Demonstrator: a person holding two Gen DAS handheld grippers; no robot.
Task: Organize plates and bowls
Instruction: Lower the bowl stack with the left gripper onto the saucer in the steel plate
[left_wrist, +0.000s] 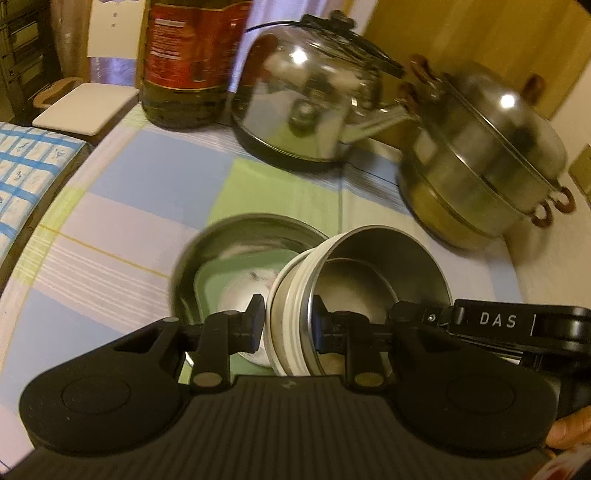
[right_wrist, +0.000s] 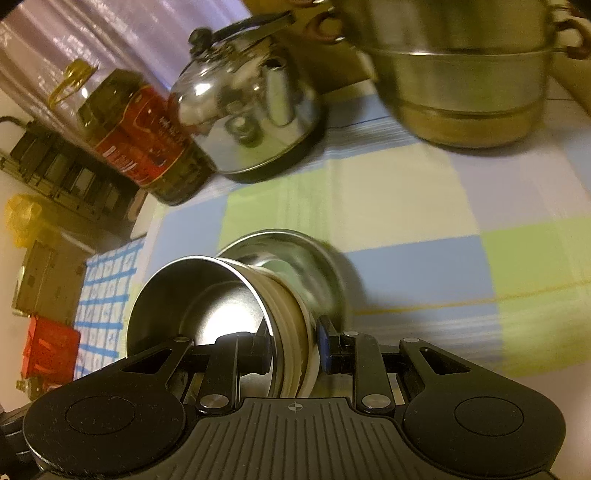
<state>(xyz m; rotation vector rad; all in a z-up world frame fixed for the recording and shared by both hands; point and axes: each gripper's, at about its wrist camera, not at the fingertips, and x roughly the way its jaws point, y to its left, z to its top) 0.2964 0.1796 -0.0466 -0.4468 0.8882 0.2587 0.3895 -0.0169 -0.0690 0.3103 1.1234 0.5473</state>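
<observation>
The fingers (left_wrist: 258, 325) of the left gripper (left_wrist: 290, 326) pinch the near rim of a nested stack of steel-and-cream bowls (left_wrist: 354, 280); the right gripper (right_wrist: 293, 349) pinches the opposite rim (right_wrist: 291, 332), so the stack hangs tilted above the checked tabletop (left_wrist: 147, 184). Judged step: carrying it to a resting place; next comes levelling and lowering. Only the left view shows the wide steel bowl (left_wrist: 236, 236) holding a green square dish (left_wrist: 221, 280).

Beside the one kettle (left_wrist: 303, 110) stand one oil bottle (left_wrist: 184, 62) and one stacked steamer pot (left_wrist: 487, 162); nearer than the kettle, two nested steel bowls (left_wrist: 369, 273) and one steel dish (left_wrist: 236, 240).
</observation>
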